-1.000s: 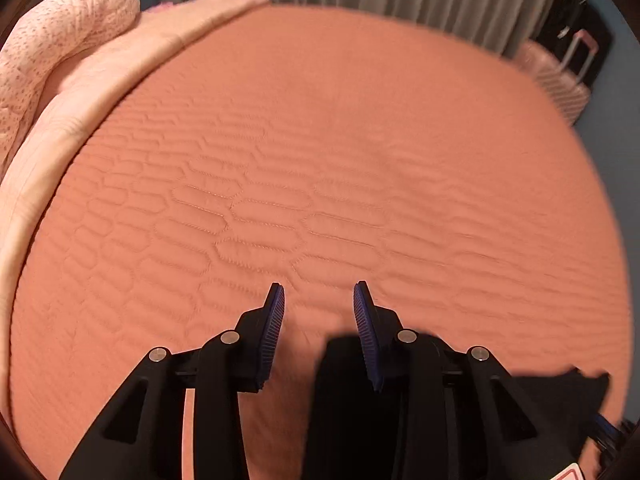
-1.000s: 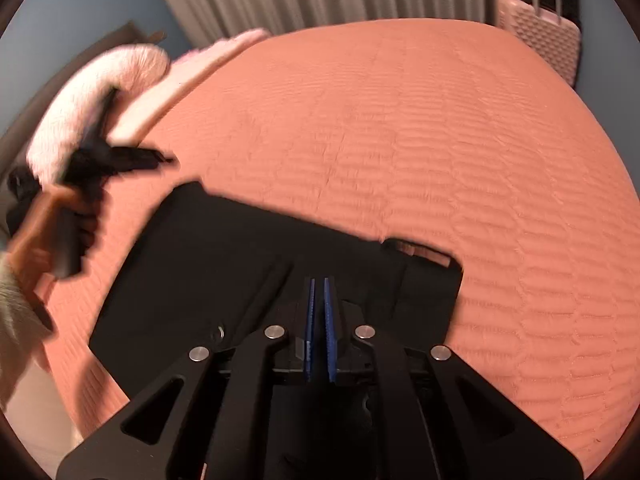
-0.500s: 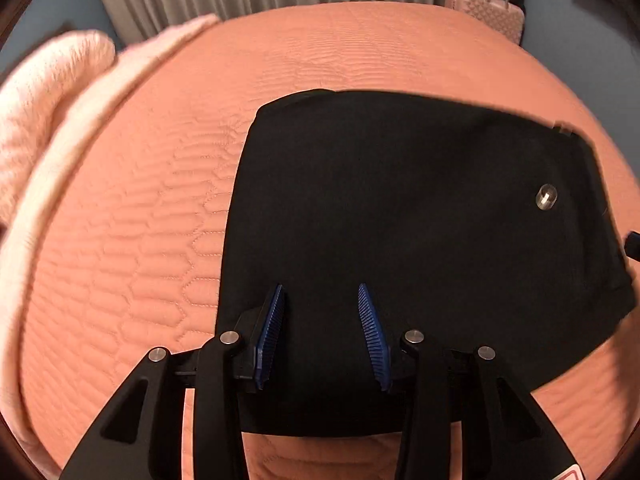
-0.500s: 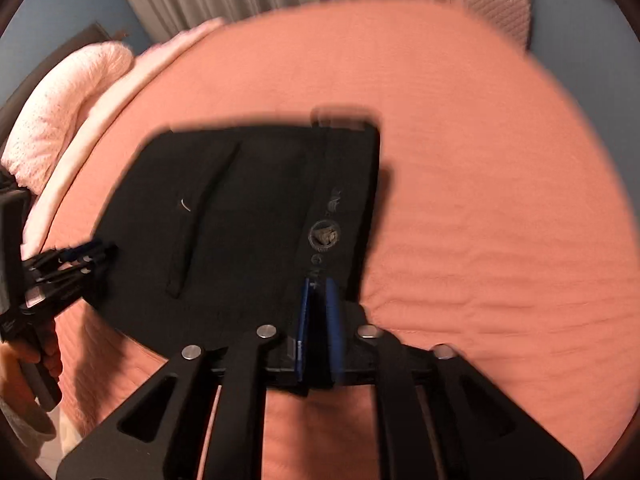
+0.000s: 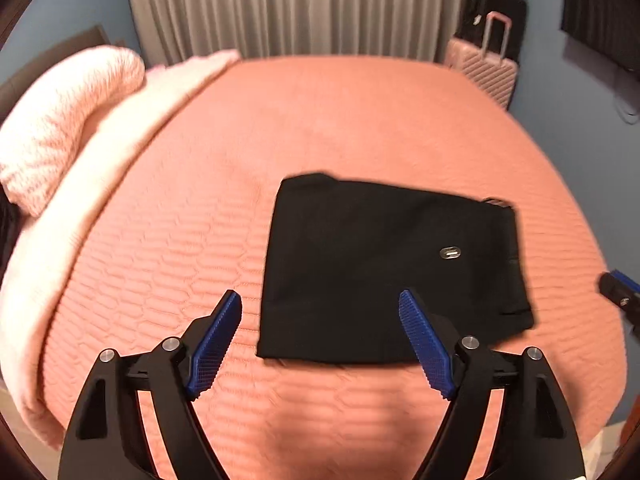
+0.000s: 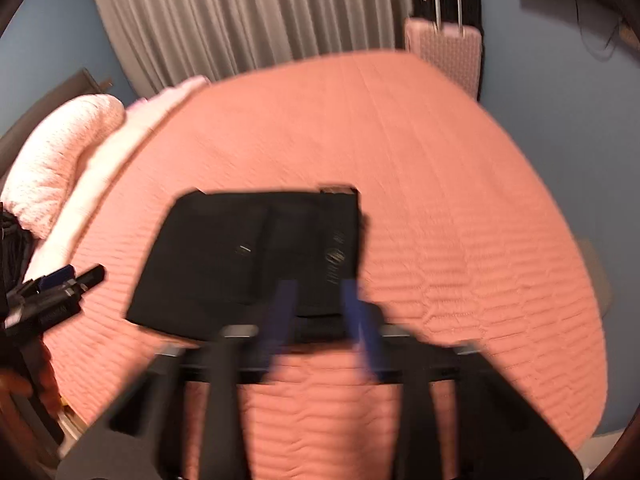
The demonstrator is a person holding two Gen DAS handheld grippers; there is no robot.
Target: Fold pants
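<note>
— 2 grippers, and neither holds anything, agreed? The left gripper (image 5: pixel 320 300) has its blue pads spread wide above the near edge of the black pants (image 5: pixel 384 268).

— Agreed. The right gripper (image 6: pixel 316 296) is smeared by motion, but I make out a clear gap between its pads, so it looks parted too, with no cloth in it.

— Where do the pants lie?

— Flat on the orange quilted bedspread (image 5: pixel 360 120), already folded into a compact near-square. A metal button (image 5: pixel 451 253) shows on top, toward the waistband side.

— So which step is this?

— I judge it the finish: the folds look done and both tools hang free above the bundle.

— And the next move?

— Probably only a check. If any edge sticks out, 1 gripper would need to come down and press it flat or nudge it square. Otherwise, just pull clear without dragging the top layer.

— The pink suitcase (image 5: pixel 484 68) and pillow (image 5: pixel 68 116)?

— Well apart, no concern.
</note>
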